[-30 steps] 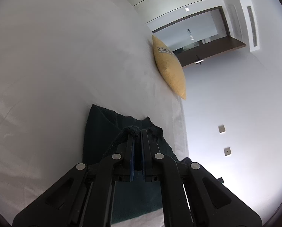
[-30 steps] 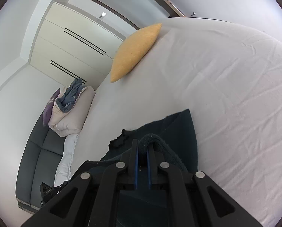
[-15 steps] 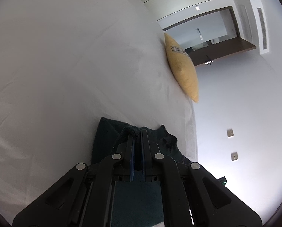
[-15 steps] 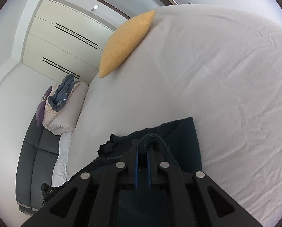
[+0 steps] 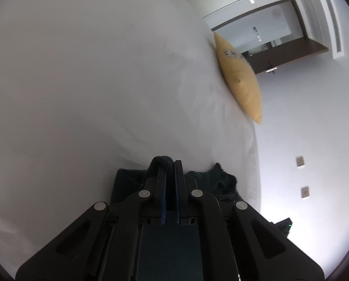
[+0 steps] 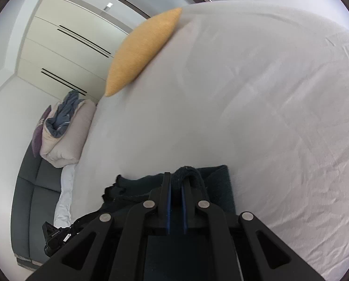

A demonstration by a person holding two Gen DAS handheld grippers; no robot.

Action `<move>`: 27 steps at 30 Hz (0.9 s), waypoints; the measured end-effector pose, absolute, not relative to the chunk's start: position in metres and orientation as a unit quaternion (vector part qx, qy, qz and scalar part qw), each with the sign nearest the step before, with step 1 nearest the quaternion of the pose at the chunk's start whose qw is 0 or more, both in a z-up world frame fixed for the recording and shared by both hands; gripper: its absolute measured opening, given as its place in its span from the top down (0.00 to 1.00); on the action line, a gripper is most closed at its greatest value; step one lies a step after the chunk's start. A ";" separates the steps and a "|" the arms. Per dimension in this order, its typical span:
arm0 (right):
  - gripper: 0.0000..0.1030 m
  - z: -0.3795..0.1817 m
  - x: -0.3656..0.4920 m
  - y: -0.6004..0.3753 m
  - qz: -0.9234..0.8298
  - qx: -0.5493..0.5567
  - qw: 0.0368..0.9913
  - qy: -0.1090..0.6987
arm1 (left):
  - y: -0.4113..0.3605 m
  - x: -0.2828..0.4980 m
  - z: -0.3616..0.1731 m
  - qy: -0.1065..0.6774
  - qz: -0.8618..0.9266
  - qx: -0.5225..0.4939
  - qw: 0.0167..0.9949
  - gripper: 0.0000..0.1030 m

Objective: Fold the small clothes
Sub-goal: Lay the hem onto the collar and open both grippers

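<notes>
Dark teal knit garment (image 5: 127, 180), soft and limp on the bed (image 5: 80, 82), is pinched at its edge by left tool (image 5: 170, 164) and right tool (image 6: 177, 175).

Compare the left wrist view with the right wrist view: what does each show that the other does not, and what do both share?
Only the left wrist view shows two wall plates and a label on the yellow cushion. Only the right wrist view shows a grey sofa with piled bedding. Both show the white bed, the cushion at its edge, wardrobe doors, and a dark garment lying on the sheet, a fold of it pinched in a shut claw: the left claw and the right claw.
</notes>
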State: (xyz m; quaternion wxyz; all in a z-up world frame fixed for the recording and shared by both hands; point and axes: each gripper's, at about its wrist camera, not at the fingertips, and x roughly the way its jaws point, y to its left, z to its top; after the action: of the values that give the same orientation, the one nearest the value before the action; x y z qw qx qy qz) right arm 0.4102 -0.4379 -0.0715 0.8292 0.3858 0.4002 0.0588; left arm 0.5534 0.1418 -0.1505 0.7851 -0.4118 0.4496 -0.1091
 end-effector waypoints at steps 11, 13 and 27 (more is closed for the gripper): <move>0.93 -0.090 0.415 -0.445 0.039 0.407 0.820 0.401 | 0.137 0.571 -0.184 0.470 -0.095 -0.407 0.777 0.95; 0.92 -0.093 0.415 -0.448 0.036 0.419 0.814 0.400 | 0.139 0.573 -0.187 0.471 -0.101 -0.416 0.771 0.95; 0.18 -0.051 0.367 -0.467 -0.016 0.437 0.839 0.323 | 0.178 0.515 -0.130 0.403 -0.102 -0.419 0.807 0.09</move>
State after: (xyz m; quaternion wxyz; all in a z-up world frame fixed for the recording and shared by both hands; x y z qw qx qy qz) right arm 0.3666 -0.4665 -0.0506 0.8389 0.4374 0.3235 -0.0159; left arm 0.5153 0.1783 -0.1295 0.8071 -0.4194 0.4028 -0.1021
